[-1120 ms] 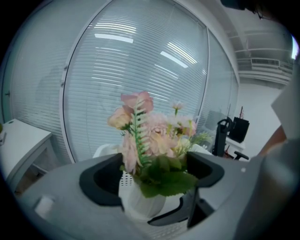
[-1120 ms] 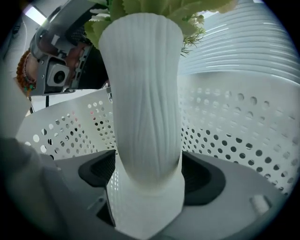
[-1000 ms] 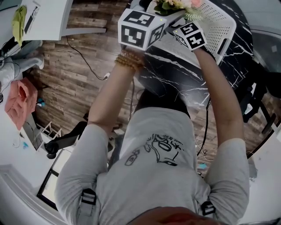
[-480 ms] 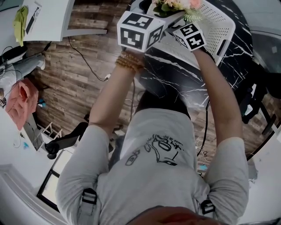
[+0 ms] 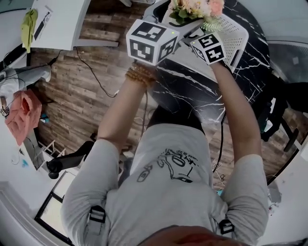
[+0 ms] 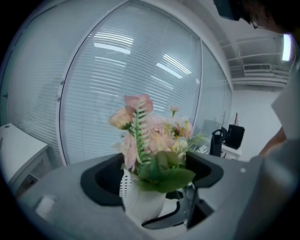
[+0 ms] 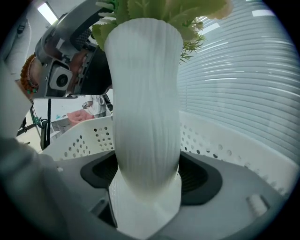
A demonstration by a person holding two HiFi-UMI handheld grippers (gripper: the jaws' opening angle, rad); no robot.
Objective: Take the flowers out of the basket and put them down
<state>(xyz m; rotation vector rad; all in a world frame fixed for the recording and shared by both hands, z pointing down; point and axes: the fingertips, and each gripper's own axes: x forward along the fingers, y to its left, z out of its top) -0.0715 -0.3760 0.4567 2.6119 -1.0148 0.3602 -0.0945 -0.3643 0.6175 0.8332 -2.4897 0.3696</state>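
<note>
Pink and cream flowers with green leaves stand in a tall white ribbed vase. My right gripper is shut on the vase's lower part, with a pad pressing on each side. In the left gripper view the flowers and the vase sit between the wide jaws of my left gripper. The vase leans at the left pad, with room on the other side. Both grippers hold over the white perforated basket on the black marble table.
The basket wall runs behind the vase. The left gripper is close at the vase's upper left. Off the table lie a wood floor with cables, a white desk, a pink cloth and a dark chair.
The flowers show more fully at the top of the head view, and the basket has shifted a little left there. Both grippers stay at the vase.
</note>
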